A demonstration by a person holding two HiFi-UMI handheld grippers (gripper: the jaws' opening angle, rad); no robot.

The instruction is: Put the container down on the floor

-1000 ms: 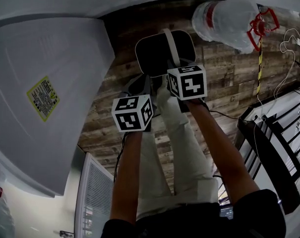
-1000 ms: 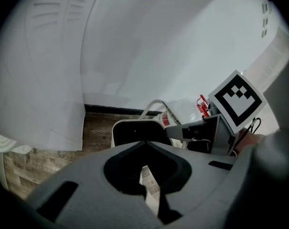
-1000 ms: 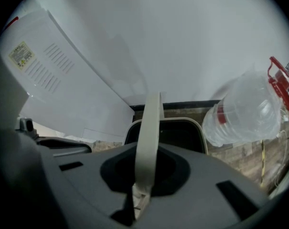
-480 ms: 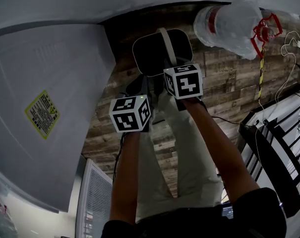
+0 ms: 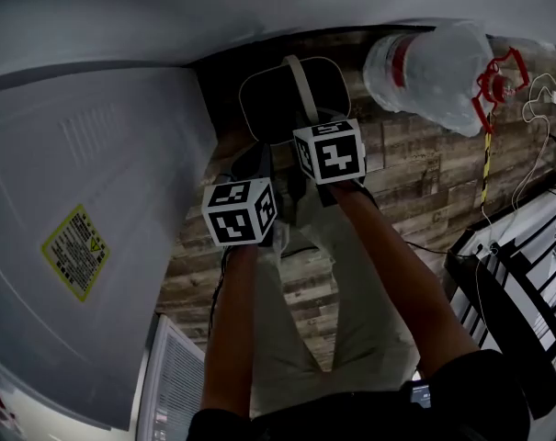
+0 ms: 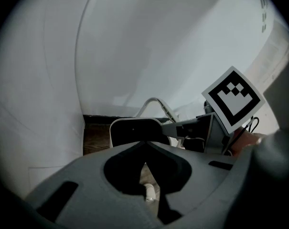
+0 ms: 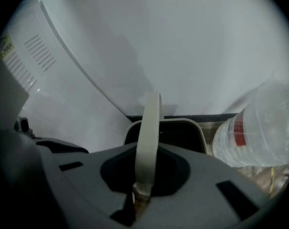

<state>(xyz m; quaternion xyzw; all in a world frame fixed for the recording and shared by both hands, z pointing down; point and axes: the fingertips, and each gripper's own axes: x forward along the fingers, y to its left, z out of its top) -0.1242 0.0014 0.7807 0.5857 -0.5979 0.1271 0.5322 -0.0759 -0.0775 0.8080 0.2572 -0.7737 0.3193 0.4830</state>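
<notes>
The right gripper [image 7: 139, 194] has its 2 jaws pinched on the pale handle [image 7: 150, 128] of the container [image 7: 197, 128]. The flat band rises from the container's rim and runs straight back into the grip. The left gripper [image 6: 144, 166] has its jaw tips pressed together with no part of the container in them. A small pale thing shows behind the tips, too unclear to name.

The container, a bin with a pale rim and a dark inside, sits just ahead of and below both pairs of jaws. In the head view the container [image 5: 291, 99] lies beyond the right gripper [image 5: 305, 122], with the left gripper [image 5: 259, 163] beside and slightly nearer the person. I cannot tell whether its base touches the wooden floor [image 5: 415, 163].

Just right of the container lies a big clear water bottle [image 5: 434, 72] with a red band. A white curved panel [image 5: 121, 154] bearing a yellow label [image 5: 75, 251] stands to the left, close against the container.
</notes>
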